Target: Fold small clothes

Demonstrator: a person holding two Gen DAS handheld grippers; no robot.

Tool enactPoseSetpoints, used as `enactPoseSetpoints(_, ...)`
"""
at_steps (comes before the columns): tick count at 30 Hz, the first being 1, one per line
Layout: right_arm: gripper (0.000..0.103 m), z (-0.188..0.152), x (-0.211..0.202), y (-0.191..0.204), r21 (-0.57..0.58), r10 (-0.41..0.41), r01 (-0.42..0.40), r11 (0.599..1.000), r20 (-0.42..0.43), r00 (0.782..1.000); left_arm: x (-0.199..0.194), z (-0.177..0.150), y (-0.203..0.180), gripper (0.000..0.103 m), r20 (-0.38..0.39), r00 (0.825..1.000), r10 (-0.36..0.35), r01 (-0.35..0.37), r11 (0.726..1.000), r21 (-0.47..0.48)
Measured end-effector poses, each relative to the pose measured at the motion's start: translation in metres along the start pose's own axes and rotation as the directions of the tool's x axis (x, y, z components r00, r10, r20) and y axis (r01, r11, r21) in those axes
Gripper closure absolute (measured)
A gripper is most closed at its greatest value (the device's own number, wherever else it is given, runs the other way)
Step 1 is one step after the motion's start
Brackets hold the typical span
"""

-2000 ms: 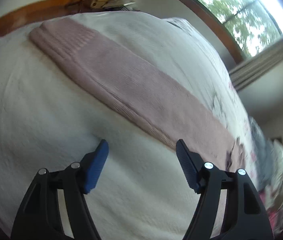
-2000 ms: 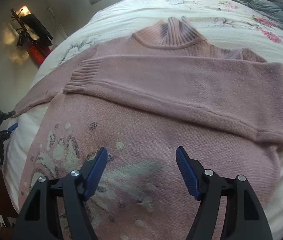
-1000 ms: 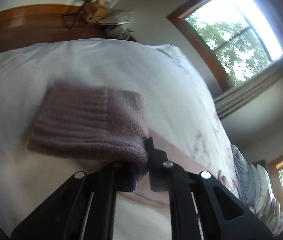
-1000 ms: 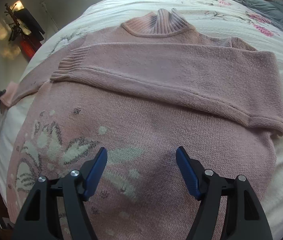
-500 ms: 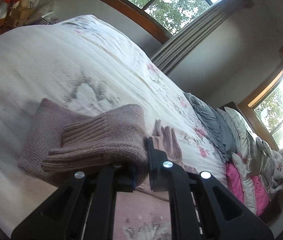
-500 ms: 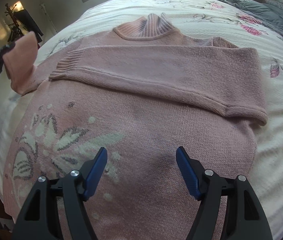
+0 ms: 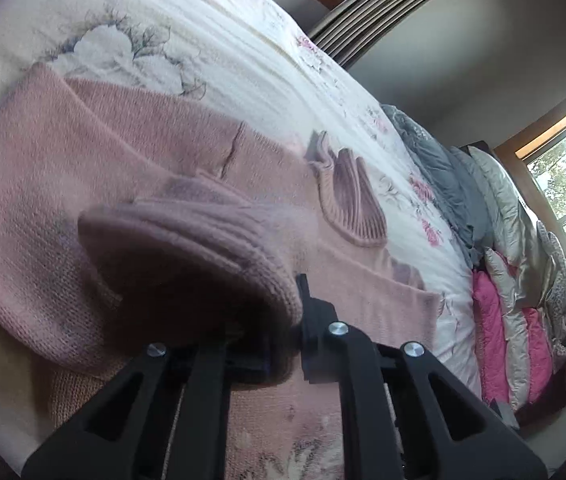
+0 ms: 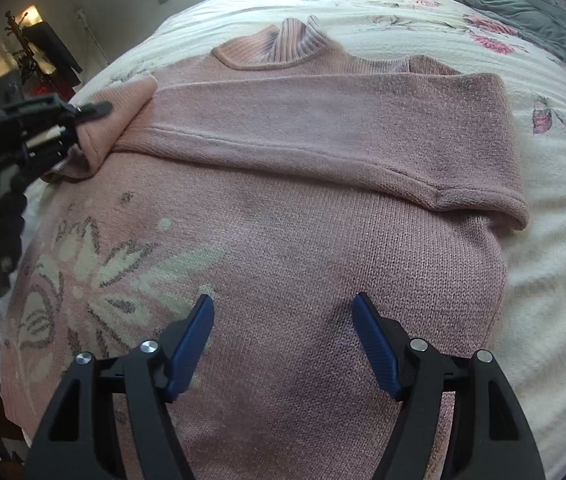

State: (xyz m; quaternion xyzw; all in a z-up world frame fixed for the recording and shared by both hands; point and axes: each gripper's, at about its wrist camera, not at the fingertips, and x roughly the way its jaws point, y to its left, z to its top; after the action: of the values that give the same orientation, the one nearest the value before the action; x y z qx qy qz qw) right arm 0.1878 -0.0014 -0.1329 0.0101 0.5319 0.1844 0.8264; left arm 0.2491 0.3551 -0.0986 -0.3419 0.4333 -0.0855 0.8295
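A pink knit sweater (image 8: 283, 220) with a pale flower pattern lies flat on the bed, its ribbed collar (image 8: 279, 46) at the far side. One sleeve (image 8: 323, 136) is folded across the chest. My left gripper (image 7: 287, 320) is shut on the ribbed cuff (image 7: 187, 240) of the other sleeve and holds it raised over the sweater's left shoulder. In the right wrist view that gripper (image 8: 83, 120) sits at the left edge with the cuff (image 8: 123, 116) in its jaws. My right gripper (image 8: 283, 344) hovers open over the lower body of the sweater, holding nothing.
The bed has a cream floral quilt (image 8: 543, 160). Grey bedding (image 7: 435, 168) and pink and white pillows (image 7: 511, 312) pile up at the headboard end. A coat stand (image 8: 31, 56) stands by the wall beyond the bed's left side.
My left gripper shut on the sleeve cuff, lifted it off the bed and carried it in over the sweater's shoulder. The right gripper stayed open above the sweater body.
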Motion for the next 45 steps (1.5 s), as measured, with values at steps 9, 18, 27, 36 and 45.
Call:
enactPoseSetpoints(9, 0.029, 0.011, 0.002, 0.003, 0.014, -0.011, 0.011, 1.000, -0.017, 1.000, -0.014, -0.017, 0.010, 0.073, -0.096, 0.995, -0.037, 0.041, 0.999, 0.035)
enactPoseSetpoints(18, 0.029, 0.071, 0.006, 0.031, 0.087, 0.152, -0.152, 0.985, 0.001, 0.988, -0.111, -0.009, 0.042, 0.060, 0.064, 0.997, 0.052, -0.061, 0.986, 0.153)
enactPoseSetpoints(27, 0.029, 0.145, 0.044, 0.108, 0.146, 0.322, -0.313, 0.938, -0.036, 0.946, -0.078, 0.027, 0.082, 0.061, 0.038, 0.967, 0.252, -0.254, 0.963, 0.088)
enactPoseSetpoints(36, 0.037, 0.157, 0.091, 0.140, 0.220, 0.388, -0.358, 0.908, -0.112, 0.915, -0.078, 0.024, 0.089, 0.061, 0.039, 0.972, 0.232, -0.235, 0.967, 0.096)
enactPoseSetpoints(45, 0.089, 0.159, 0.043, 0.130, 0.109, 0.424, -0.424, 0.899, 0.023, 0.905, -0.106, 0.030, 0.058, 0.061, 0.122, 0.975, 0.185, -0.198, 0.974, 0.106)
